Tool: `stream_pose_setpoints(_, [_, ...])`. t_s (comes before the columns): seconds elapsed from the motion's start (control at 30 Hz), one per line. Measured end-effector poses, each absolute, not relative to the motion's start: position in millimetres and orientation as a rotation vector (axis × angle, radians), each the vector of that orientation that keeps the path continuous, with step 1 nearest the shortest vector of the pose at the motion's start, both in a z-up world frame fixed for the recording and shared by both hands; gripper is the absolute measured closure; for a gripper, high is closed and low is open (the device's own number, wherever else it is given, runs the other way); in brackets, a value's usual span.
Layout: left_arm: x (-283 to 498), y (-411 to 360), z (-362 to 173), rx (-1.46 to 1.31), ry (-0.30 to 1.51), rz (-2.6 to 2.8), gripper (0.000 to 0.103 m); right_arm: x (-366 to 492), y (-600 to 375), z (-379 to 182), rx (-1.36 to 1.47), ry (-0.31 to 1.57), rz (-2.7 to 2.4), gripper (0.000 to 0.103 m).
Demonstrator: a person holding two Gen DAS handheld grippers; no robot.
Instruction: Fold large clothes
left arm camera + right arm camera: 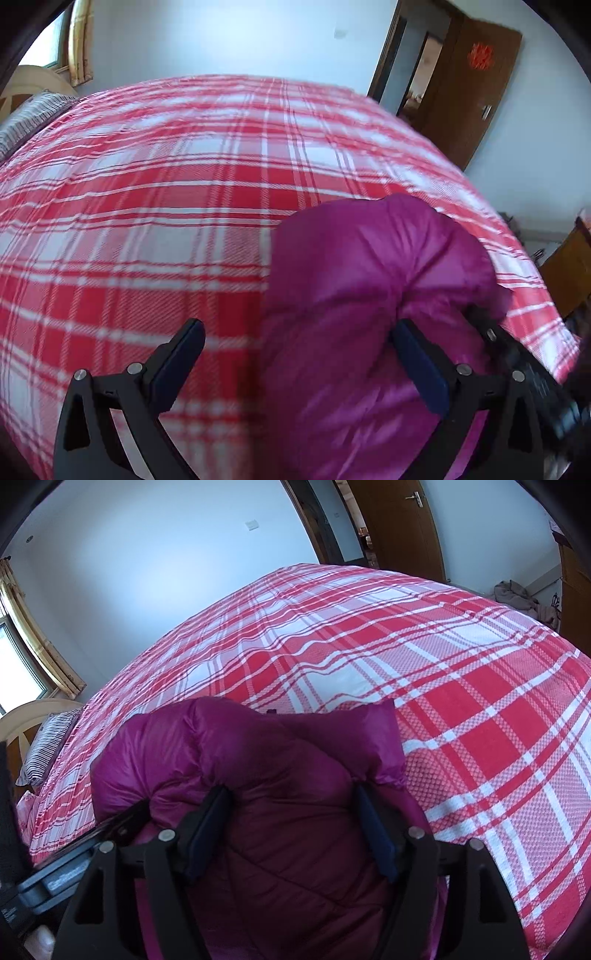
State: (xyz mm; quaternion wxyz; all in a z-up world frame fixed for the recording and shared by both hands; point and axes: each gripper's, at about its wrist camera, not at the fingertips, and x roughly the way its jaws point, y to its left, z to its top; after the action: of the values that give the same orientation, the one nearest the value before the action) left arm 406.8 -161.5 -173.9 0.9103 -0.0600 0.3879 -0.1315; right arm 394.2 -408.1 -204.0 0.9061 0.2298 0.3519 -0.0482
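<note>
A magenta puffy down jacket (369, 280) lies bunched on a bed with a red and white plaid cover (166, 184). My left gripper (299, 336) is open wide at the jacket's left edge; its right finger presses the fabric, its left finger is over the cover. In the right wrist view the jacket (258, 746) fills the lower middle. My right gripper (293, 797) is open, with both fingers pushed against the padded fabric bulging between them. The other gripper's body (66, 871) shows at the lower left.
A striped pillow (48, 746) and a pale wooden headboard (22, 716) are at the bed's left end. Brown doors (476, 85) stand behind the bed. A heap of clothes (517, 598) lies beyond the far right of the bed. A curtained window (22, 646) is at left.
</note>
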Motion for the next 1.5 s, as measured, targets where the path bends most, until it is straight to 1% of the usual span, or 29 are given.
stream_pose_setpoints(0.07, [390.2,-150.9,-176.7,-0.154,0.796,-0.312,0.001,393.1,-409.1,-203.8,0.481,0.722,-0.095,0.029])
stream_pose_setpoints(0.17, [383.8,-146.3,-189.7,-0.186,0.836,-0.385,0.001,389.8,-410.1,-200.9,0.493,0.705,-0.081,0.029])
stream_pose_setpoints(0.27, [384.8,-137.2,-198.4,-0.238,0.821,-0.44,0.001,369.9,-418.3,-187.0,0.549,0.624,-0.011,0.025])
stream_pose_setpoints(0.33, [386.2,-135.4,-202.6,-0.261,0.807,-0.466,0.001,346.9,-427.1,-172.5,0.551,0.547,-0.053,0.02])
stream_pose_setpoints(0.37, [385.6,-136.8,-203.4,-0.26,0.792,-0.474,0.001,338.2,-431.3,-167.4,0.535,0.52,-0.094,0.013])
stream_pose_setpoints(0.4, [385.5,-138.7,-202.8,-0.259,0.788,-0.484,0.001,334.4,-435.3,-165.1,0.504,0.521,-0.142,0.008])
stream_pose_setpoints(0.47, [386.7,-143.5,-202.4,-0.246,0.789,-0.51,0.001,340.2,-442.6,-170.6,0.475,0.583,-0.174,0.009])
stream_pose_setpoints(0.57, [388.0,-145.8,-203.7,-0.249,0.794,-0.549,0.001,354.6,-452.3,-188.9,0.521,0.685,-0.116,0.022])
stream_pose_setpoints(0.6, [388.9,-146.2,-204.0,-0.251,0.797,-0.555,0.001,362.7,-451.3,-195.9,0.525,0.734,-0.089,0.023])
stream_pose_setpoints(0.63, [389.7,-147.0,-204.3,-0.252,0.797,-0.567,0.001,365.4,-451.3,-198.7,0.529,0.747,-0.078,0.024])
stream_pose_setpoints(0.67, [389.8,-148.1,-204.4,-0.249,0.797,-0.583,0.002,367.5,-451.7,-199.4,0.533,0.743,-0.062,0.027])
stream_pose_setpoints(0.7, [388.5,-148.4,-203.5,-0.244,0.796,-0.603,0.01,369.8,-451.1,-200.2,0.527,0.747,-0.037,0.036])
stream_pose_setpoints(0.77, [382.1,-153.9,-201.7,-0.235,0.789,-0.673,0.033,374.8,-449.6,-202.9,0.523,0.768,0.009,0.049])
stream_pose_setpoints(0.8, [376.3,-157.2,-198.8,-0.2,0.768,-0.664,0.037,376.9,-450.0,-204.3,0.527,0.777,0.026,0.057])
stream_pose_setpoints(0.83, [371.1,-161.3,-195.8,-0.17,0.752,-0.662,0.04,377.4,-450.6,-205.1,0.541,0.783,0.062,0.062])
stream_pose_setpoints(0.87, [365.7,-164.2,-191.7,-0.142,0.735,-0.652,0.049,375.2,-450.4,-204.6,0.549,0.776,0.087,0.072])
stream_pose_setpoints(0.9, [362.3,-165.6,-187.7,-0.127,0.726,-0.643,0.057,371.6,-448.4,-202.6,0.54,0.766,0.097,0.079])
stream_pose_setpoints(0.93, [358.7,-165.6,-183.1,-0.12,0.724,-0.637,0.061,367.8,-446.4,-199.9,0.53,0.759,0.098,0.081])
stream_pose_setpoints(0.97, [353.1,-162.4,-176.0,-0.131,0.72,-0.637,0.067,363.7,-442.7,-196.5,0.522,0.748,0.101,0.084])
stream_pose_setpoints(1.0, [349.7,-158.6,-171.5,-0.138,0.712,-0.642,0.072,356.3,-438.3,-190.2,0.515,0.727,0.107,0.085])
stream_pose_setpoints(1.1, [331.0,-145.2,-151.8,-0.112,0.658,-0.638,0.076,340.8,-429.1,-174.4,0.517,0.68,0.136,0.086])
stream_pose_setpoints(1.3, [290.8,-98.5,-123.7,-0.134,0.571,-0.594,0.078,320.8,-391.0,-138.2,0.5,0.608,0.237,0.087])
stream_pose_setpoints(1.5, [267.2,-40.0,-108.4,-0.16,0.507,-0.527,0.079,329.2,-341.2,-124.0,0.476,0.598,0.345,0.087])
